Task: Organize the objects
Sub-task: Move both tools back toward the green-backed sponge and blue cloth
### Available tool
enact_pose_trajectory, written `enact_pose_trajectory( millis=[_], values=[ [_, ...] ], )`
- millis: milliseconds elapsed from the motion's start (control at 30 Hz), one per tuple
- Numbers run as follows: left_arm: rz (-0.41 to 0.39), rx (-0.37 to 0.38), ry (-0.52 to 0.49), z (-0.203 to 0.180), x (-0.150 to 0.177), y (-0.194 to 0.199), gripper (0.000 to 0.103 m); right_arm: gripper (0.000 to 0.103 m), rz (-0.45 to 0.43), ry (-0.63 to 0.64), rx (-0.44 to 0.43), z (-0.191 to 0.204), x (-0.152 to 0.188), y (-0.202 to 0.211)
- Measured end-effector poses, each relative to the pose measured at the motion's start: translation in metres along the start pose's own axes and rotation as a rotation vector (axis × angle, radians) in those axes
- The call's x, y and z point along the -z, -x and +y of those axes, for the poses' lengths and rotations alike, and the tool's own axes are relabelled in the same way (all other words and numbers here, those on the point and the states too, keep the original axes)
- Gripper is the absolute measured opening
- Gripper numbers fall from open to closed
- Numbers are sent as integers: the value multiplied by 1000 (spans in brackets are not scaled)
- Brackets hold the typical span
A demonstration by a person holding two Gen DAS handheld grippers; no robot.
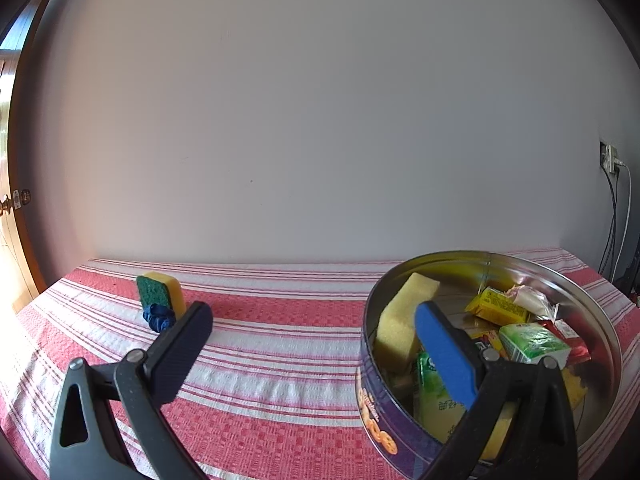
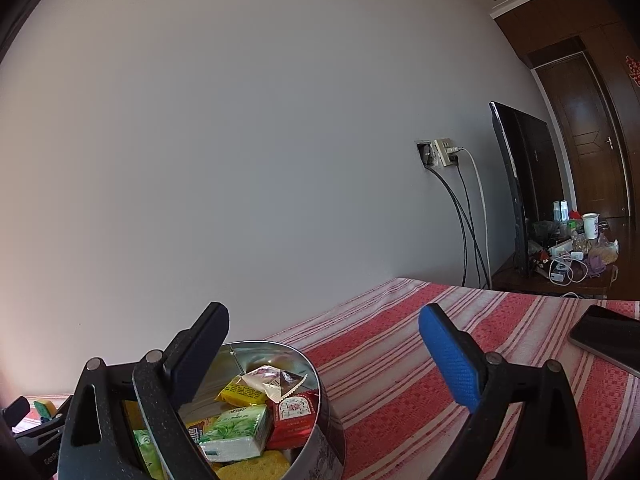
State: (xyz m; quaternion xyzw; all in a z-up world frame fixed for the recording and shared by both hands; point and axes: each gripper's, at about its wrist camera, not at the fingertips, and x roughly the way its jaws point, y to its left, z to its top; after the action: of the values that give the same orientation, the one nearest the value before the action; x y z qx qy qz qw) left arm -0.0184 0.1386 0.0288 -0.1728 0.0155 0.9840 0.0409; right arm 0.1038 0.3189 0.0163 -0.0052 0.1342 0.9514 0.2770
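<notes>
Left wrist view
- Left tool [image 1: 314,330]: jaws spread wide, nothing between the pads. One black pad over the cloth, one blue pad over the tin.
- One round cookie tin [image 1: 374,408], dark blue wall with orange lettering, not legible. It stands open on the red-and-white striped cloth [image 1: 272,360] covering the desk.
- In the tin, counted: one plain yellow sponge [image 1: 400,320] leaning on the left wall; one yellow packet [image 1: 496,306] with print too small to read; one clear-wrapped snack [image 1: 530,298]; one green-and-white tissue pack [image 1: 532,344]; one red sachet [image 1: 568,332]; one green packet [image 1: 434,396] with Chinese characters, partly hidden by the blue pad.
- Outside the tin: one yellow sponge with green scouring face [image 1: 160,292], standing on edge at the far left; one dark blue crumpled item [image 1: 159,318] touching its base.

Right wrist view
- Right tool [image 2: 324,354]: jaws wide apart, holding nothing; black pad above the tin, blue pad above the cloth.
- Same tin [image 2: 332,440] at lower left; red sachet [image 2: 296,420] carries a white label, unreadable.
- One dark phone [image 2: 608,336] lies flat on the cloth at right, well apart from the tin.
- One wall socket [image 2: 442,152] with three cables; one television [image 2: 516,184] beyond.
</notes>
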Motion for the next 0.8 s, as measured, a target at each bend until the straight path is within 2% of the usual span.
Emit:
enact_pose_trajectory(
  millis=[133,467,600,800],
  values=[
    [-1,4,7,7,1,0,102,98,-7,48,-7,12,2,9],
    [14,-7,6,45,1,-7,102,98,28,72,-120,59,15,27],
    [18,-61,-2,74,0,-15,102,98,43,77,-176,85,23,30],
    [20,-159,28,139,-1,-27,102,98,87,111,-263,135,38,34]
  ],
)
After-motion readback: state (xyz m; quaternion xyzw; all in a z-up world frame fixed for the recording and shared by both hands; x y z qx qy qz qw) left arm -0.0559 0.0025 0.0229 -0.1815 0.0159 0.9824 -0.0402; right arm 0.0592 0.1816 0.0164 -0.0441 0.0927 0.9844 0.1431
